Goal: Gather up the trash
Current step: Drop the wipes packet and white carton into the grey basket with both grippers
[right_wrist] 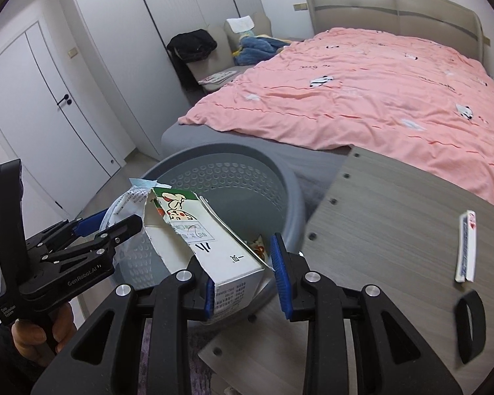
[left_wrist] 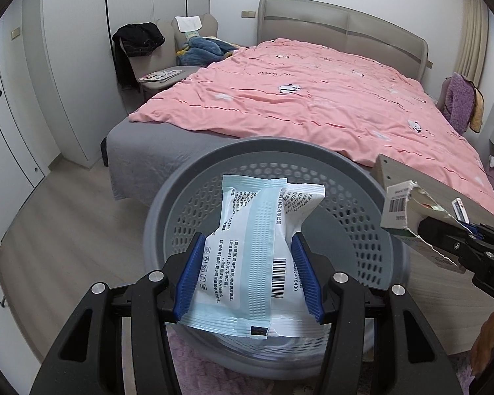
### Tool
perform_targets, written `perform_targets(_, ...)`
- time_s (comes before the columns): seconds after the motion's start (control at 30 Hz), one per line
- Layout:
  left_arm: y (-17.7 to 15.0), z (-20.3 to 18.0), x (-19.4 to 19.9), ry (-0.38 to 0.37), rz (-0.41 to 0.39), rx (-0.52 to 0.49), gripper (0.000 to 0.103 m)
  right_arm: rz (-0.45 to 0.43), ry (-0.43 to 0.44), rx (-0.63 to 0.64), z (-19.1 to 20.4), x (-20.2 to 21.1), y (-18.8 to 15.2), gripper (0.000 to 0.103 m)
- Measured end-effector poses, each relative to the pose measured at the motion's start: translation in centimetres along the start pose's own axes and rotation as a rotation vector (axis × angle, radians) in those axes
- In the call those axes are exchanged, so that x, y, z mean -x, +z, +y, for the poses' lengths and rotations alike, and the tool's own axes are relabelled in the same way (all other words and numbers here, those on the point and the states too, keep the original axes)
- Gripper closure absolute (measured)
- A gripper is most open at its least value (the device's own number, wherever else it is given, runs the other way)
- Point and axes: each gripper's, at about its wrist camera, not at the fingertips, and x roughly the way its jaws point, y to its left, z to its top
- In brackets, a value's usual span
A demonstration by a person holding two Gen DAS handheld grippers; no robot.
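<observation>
A white and light-blue printed packet (left_wrist: 253,247) hangs over the round grey perforated basket (left_wrist: 263,146), and my left gripper (left_wrist: 248,237) is shut on its two sides. My right gripper (right_wrist: 237,253) is shut on a torn white milk carton (right_wrist: 210,247), which sits skewed between the blue pads above the basket (right_wrist: 280,171). A little trash lies at the basket's bottom. The right wrist view shows the left gripper (right_wrist: 115,223) with the packet (right_wrist: 128,200) at the basket's left rim. In the left wrist view the right gripper (left_wrist: 444,233) and carton (left_wrist: 400,207) come in from the right.
A grey wood-grain board (right_wrist: 395,217) lies right of the basket, with a small white wrapper (right_wrist: 466,247) and a black strap loop (right_wrist: 471,326) on it. Behind the basket stands a bed with a pink duvet (left_wrist: 313,98). A chair with clothes (left_wrist: 141,42) and wardrobe doors are at the back left.
</observation>
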Motion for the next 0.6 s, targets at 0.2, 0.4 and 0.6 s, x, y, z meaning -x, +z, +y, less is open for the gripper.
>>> perform_targets(0.2,0.4,0.7,-1.3,0.006,0.015,0.008,0.051,0.043,-0.010,0.018,0.9,-2.4,1.1,0.073)
perform_targets(0.4,0.6,1.1,-2.3,0.006,0.026,0.009,0.051,0.051,-0.023,0.027,1.2,-3.4,1.6,0.071)
perform_targets(0.6,0.7,1.8,-2.5,0.007,0.026,0.025,0.047,0.034,-0.028,0.031,1.2,-3.4,2.0,0.046)
